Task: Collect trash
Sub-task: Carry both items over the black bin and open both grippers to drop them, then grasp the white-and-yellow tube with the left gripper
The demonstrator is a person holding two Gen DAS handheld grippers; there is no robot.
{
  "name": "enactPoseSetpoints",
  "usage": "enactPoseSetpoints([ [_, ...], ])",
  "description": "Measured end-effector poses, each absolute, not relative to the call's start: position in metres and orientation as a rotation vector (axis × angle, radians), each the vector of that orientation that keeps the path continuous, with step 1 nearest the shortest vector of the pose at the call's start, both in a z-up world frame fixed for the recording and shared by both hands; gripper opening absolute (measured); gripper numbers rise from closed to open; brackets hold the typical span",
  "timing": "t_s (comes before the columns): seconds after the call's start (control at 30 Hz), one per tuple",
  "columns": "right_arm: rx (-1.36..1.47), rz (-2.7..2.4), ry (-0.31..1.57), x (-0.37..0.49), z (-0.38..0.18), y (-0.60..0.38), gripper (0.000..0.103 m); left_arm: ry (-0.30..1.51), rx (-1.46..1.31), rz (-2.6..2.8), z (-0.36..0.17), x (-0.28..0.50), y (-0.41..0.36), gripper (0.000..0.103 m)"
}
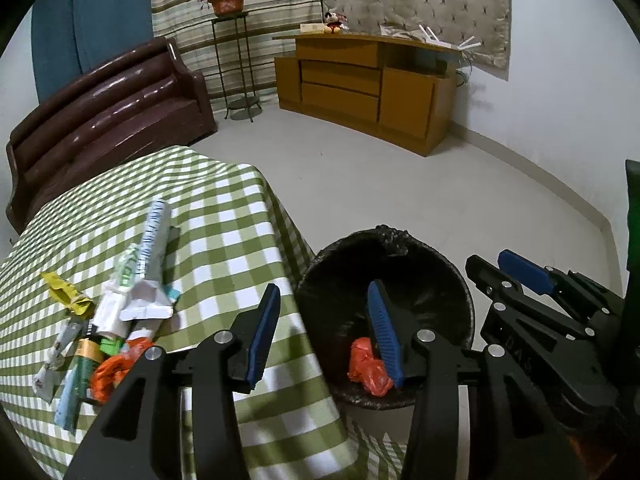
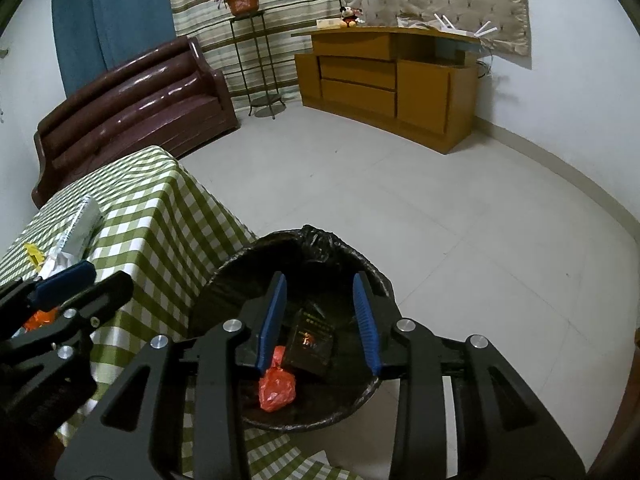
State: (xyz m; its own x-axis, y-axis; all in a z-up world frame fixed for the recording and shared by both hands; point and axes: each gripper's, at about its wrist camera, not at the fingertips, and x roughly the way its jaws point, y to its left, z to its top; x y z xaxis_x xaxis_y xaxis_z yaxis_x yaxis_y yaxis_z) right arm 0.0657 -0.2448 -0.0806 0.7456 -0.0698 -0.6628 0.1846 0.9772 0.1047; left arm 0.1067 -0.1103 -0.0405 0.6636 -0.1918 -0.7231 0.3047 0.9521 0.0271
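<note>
The right gripper (image 2: 320,320) hangs over the bin (image 2: 224,280), its fingers (image 2: 276,312) parted and empty. In the bin lie a red bag (image 2: 276,390) and a dark packet (image 2: 314,342). The bin stands beside the bench's (image 2: 160,216) corner.

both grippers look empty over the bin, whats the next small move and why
Probably swing the left gripper back over the table to the trash pile. Both grippers are open with nothing between their jaws, the orange bag and dark packet already lie in the bin, and wrappers remain on the checkered cloth.
</note>
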Motion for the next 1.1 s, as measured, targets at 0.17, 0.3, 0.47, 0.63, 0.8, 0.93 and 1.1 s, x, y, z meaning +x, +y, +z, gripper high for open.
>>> enactPoseSetpoints([
  [0.17,0.156,-0.140,0.702,0.059,-0.071,-0.236,0.041,0.781,0.136,-0.272,-0.030,0.094,-0.092,0.048],
  [0.3,0.143,-0.132,0.695,0.054,-0.065,-0.225,0.041,0.770,0.127,-0.254,-0.023,0.085,-0.074,0.048],
  [0.47,0.124,-0.113,0.690,0.044,-0.058,-0.209,0.041,0.765,0.117,-0.221,-0.017,0.071,-0.046,0.049],
  [0.63,0.108,-0.094,0.694,0.036,-0.053,-0.192,0.041,0.781,0.108,-0.187,-0.021,0.056,-0.018,0.051],
  [0.8,0.090,-0.073,0.699,0.026,-0.049,-0.173,0.042,0.797,0.104,-0.164,-0.027,0.043,0.005,0.051],
  [0.93,0.073,-0.063,0.705,0.018,-0.049,-0.161,0.042,0.807,0.095,-0.164,-0.033,0.034,0.022,0.052],
  [1.1,0.054,-0.054,0.712,0.011,-0.050,-0.148,0.042,0.823,0.088,-0.174,-0.041,0.027,0.033,0.052],
])
